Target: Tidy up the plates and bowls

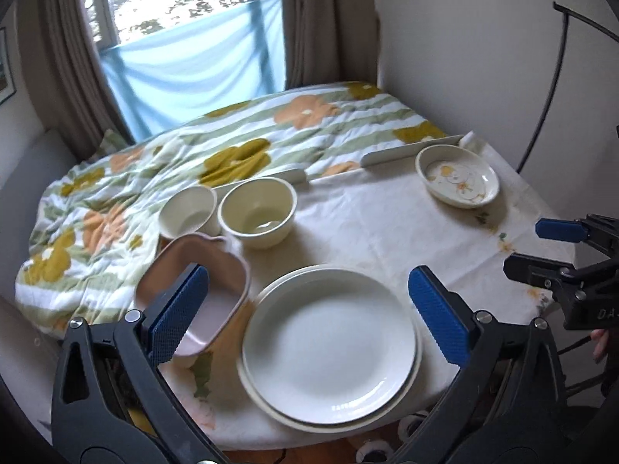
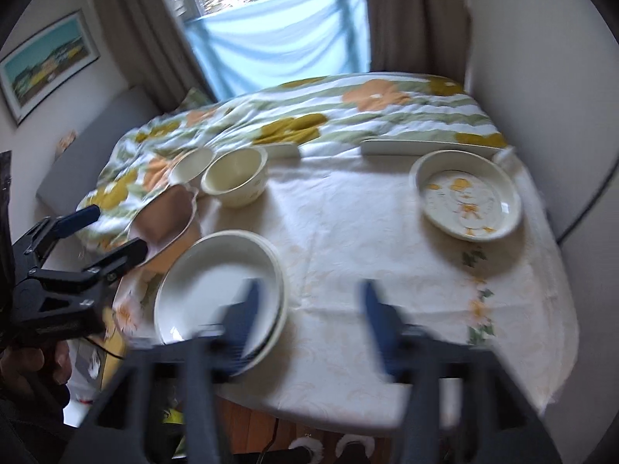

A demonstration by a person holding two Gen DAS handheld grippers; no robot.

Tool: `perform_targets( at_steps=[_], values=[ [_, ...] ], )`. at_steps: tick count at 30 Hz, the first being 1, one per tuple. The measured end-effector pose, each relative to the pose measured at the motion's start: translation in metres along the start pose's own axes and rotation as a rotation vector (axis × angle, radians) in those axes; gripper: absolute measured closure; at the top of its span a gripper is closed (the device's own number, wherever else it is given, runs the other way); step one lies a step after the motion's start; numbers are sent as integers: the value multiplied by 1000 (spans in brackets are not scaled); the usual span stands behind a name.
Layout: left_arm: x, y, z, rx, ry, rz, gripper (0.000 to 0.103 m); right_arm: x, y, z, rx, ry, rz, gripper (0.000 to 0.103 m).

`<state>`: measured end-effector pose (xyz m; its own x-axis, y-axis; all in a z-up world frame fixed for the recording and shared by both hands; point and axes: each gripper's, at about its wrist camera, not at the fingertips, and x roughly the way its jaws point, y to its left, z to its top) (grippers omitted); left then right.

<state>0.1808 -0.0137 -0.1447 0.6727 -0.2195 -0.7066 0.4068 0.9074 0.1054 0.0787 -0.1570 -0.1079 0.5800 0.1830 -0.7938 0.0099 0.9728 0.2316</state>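
Two white plates (image 1: 329, 348) (image 2: 216, 282) lie stacked at the table's near edge. My left gripper (image 1: 309, 274) (image 2: 116, 230) hangs open above them, with nothing between its blue pads. A pink bear-shaped dish (image 1: 201, 294) (image 2: 166, 216) sits to the left of the stack, partly behind the left finger. Behind it stand two cream bowls (image 1: 187, 212) (image 1: 257, 212) (image 2: 191, 168) (image 2: 236, 178). A flowered plate (image 1: 458, 179) (image 2: 466, 195) lies at the far right. My right gripper (image 2: 309, 288) (image 1: 530, 247) is open and empty over the table's near middle, just right of the stack.
The round table (image 1: 367, 232) (image 2: 348, 232) has a white cloth with flower prints. A flowered blanket (image 1: 232, 135) (image 2: 348, 116) lies beyond it, under a curtained window. Flat white pieces (image 1: 410, 152) line the table's far edge. A wall stands close on the right.
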Motion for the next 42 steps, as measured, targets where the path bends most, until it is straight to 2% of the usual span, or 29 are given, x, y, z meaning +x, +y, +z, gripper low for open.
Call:
perform_targets(
  at_steps=[1, 5, 7, 10, 12, 15, 20, 22, 24, 26, 27, 29, 31, 32, 36, 38, 42],
  values=[
    [2, -6, 7, 12, 5, -36, 1, -6, -8, -2, 23, -11, -13, 0],
    [15, -26, 39, 25, 10, -177, 1, -27, -38, -9, 98, -24, -98, 0],
    [22, -38, 55, 33, 7, -223, 1, -39, -54, -8, 132, -30, -124, 0],
    [39, -57, 80, 43, 8, -279, 1, -53, -79, 1, 183, -48, -91, 0],
    [55, -71, 97, 51, 22, -313, 1, -54, -93, 10, 198, -54, -100, 0],
    [86, -92, 119, 61, 62, -355, 1, -45, -115, 25, 219, -41, -154, 0],
    [153, -120, 148, 57, 164, -423, 1, -1, -168, 43, 325, -8, -73, 0],
    [184, -127, 154, 52, 209, -438, 4, 22, -191, 45, 403, 5, -47, 1],
    [217, -136, 159, 71, 253, -417, 10, 44, -208, 48, 457, 24, -9, 6],
    [250, -146, 163, 90, 299, -400, 18, 66, -221, 51, 482, 52, 0, 21],
    [264, -149, 164, 93, 321, -396, 24, 76, -225, 54, 491, 63, 3, 24],
    [294, -156, 163, 104, 372, -386, 35, 93, -235, 57, 520, 84, 3, 38],
    [317, -161, 160, 116, 410, -379, 50, 108, -245, 57, 553, 105, 10, 46],
    [327, -164, 159, 120, 425, -378, 53, 114, -248, 57, 556, 116, 7, 48],
    [353, -170, 154, 123, 467, -375, 60, 130, -253, 60, 538, 143, 11, 57],
    [360, -172, 153, 130, 476, -368, 63, 135, -255, 60, 538, 150, 18, 66],
    [369, -175, 152, 144, 497, -354, 78, 142, -254, 63, 518, 155, -4, 74]
  ],
)
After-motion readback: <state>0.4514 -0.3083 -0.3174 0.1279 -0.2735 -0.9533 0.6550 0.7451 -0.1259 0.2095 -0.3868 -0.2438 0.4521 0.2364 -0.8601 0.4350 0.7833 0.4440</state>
